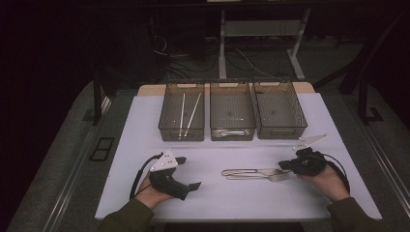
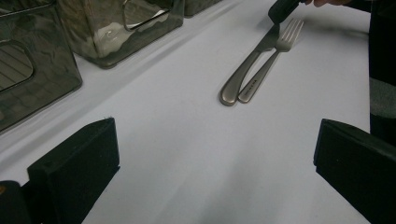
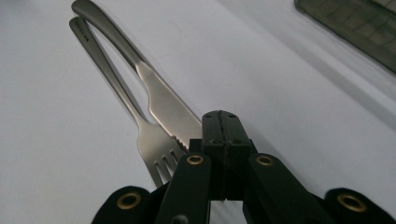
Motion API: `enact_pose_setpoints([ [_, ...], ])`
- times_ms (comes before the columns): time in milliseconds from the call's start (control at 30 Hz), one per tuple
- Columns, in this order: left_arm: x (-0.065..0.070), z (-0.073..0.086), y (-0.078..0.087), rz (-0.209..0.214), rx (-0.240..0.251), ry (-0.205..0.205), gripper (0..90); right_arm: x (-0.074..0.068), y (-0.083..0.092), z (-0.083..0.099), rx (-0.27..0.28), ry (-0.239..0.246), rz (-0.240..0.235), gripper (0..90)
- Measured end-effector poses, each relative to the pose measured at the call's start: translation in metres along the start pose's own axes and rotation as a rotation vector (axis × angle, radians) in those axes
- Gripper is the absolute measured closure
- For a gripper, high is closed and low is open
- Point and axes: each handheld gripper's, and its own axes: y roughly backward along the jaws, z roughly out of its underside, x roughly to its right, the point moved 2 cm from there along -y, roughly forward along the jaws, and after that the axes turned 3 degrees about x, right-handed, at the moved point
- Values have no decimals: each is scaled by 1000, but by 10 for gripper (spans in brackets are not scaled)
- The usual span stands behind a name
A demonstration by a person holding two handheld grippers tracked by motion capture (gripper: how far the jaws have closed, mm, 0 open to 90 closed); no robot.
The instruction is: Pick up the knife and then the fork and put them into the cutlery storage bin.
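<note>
Right hand-held gripper [image 3: 223, 128] closed, low over knife [image 3: 163, 100] tip.

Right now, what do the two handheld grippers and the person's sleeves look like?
Both are black pistol-shaped units. The left gripper and right gripper each carry a pale grey three-cornered plate on top and trail a black cable. Blocky black fingers; brass-coloured rivets on the right one's linkage. Sleeves are olive green.
</note>
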Motion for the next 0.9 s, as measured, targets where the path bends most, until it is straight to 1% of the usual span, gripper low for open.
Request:
enact_pose_setpoints([
  [133,0,0,0,0,0,1,0,-1,1,4,-19,-3,-12,899],
  [367,1,0,0,3,-3,2,0,-4,4,9,-28,-4,-36,899],
  [467,1,0,0,2,-4,3,0,-9,5,11,-39,1,-55,899],
  [667,0,0,0,2,-2,3,0,-20,9,20,-67,27,-88,899],
  [733,1,0,0,2,-2,3,0,-22,10,18,-59,32,-87,897],
  [767,1,0,0,2,-3,2,0,-22,12,16,-48,38,-90,886],
  [800,1,0,0,2,-3,3,0,-23,13,13,-38,48,-94,854],
  [833,1,0,0,2,-3,2,0,-24,14,10,-34,57,-96,817],
  [900,0,0,0,0,-3,3,0,-28,13,3,-37,83,-96,777],
])
